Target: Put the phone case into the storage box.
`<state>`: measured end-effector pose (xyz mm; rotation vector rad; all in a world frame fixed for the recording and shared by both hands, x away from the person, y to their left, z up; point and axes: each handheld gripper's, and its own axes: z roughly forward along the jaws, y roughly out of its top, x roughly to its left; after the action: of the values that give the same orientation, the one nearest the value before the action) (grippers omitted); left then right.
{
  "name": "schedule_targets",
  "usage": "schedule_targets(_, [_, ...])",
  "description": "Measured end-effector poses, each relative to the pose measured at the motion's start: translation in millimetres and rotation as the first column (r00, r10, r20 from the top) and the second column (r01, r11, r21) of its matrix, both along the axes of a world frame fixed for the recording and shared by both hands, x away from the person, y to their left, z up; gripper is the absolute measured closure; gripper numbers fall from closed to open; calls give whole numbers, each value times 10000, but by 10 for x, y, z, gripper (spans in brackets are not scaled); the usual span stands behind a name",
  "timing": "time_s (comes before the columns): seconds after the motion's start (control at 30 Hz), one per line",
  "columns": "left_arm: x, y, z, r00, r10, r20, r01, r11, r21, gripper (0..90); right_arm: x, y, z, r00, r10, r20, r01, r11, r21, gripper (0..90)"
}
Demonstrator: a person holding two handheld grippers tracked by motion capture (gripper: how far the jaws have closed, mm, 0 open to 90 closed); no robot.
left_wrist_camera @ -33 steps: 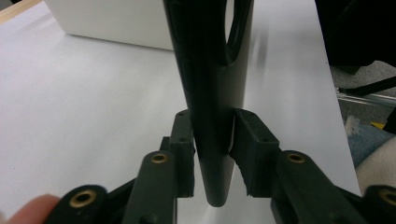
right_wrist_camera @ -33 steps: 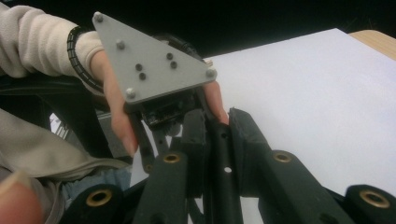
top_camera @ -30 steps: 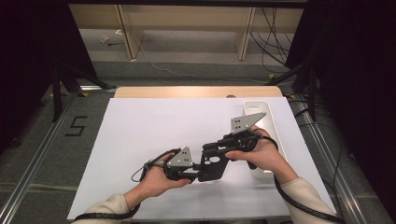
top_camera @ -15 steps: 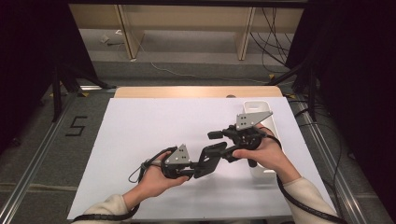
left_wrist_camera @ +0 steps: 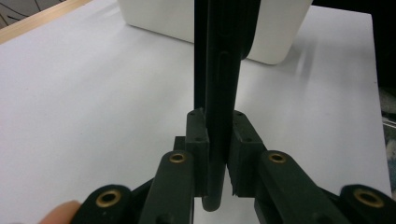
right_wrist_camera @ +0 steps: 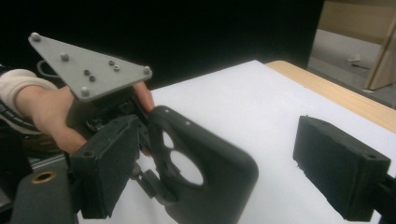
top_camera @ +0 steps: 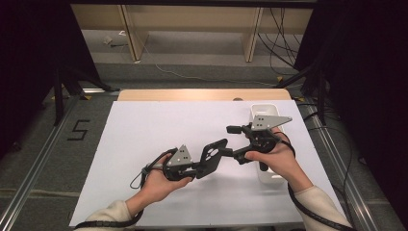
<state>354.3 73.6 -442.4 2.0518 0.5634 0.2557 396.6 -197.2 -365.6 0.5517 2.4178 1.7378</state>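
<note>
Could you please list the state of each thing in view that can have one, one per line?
Black phone case: held off the table, clamped on edge at one end.
Left hand-held gripper: shut on the black phone case.
Right hand-held gripper: open, jaws just been opening; case between them, far pad apart from it.
White bin: standing upright at the table's right; contents cannot be told.
</note>
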Motion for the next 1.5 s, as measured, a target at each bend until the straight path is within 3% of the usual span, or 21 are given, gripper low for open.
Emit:
schedule_targets(0.13, [12, 18, 0, 9997, 228, 5, -228, 9997, -62, 800, -30, -13, -37, 9988, -494, 33, 494, 9987, 125, 76])
schedule_targets(0.27, [20, 23, -3, 9995, 319, -31, -319, 9994, -104, 800, -127, -36, -131, 9967, -803, 111, 805, 9966, -185, 4])
schedule_targets(0.43, [14, 23, 13, 9987, 501, 55, -500, 9986, -164, 799, -181, -40, -180, 9917, -1271, 186, 1273, 9918, -101, 3])
schedule_targets(0.87, [38, 45, 11, 9926, 1215, 89, -1211, 9920, -355, 799, -250, 42, -265, 9849, -1703, 305, 1708, 9852, -123, 3])
schedule_targets(1.5, [29, -4, 22, 9866, 1626, 98, -1619, 9854, -523, 800, -306, 210, -312, 9571, -2823, 651, 2799, 9590, 439, 6])
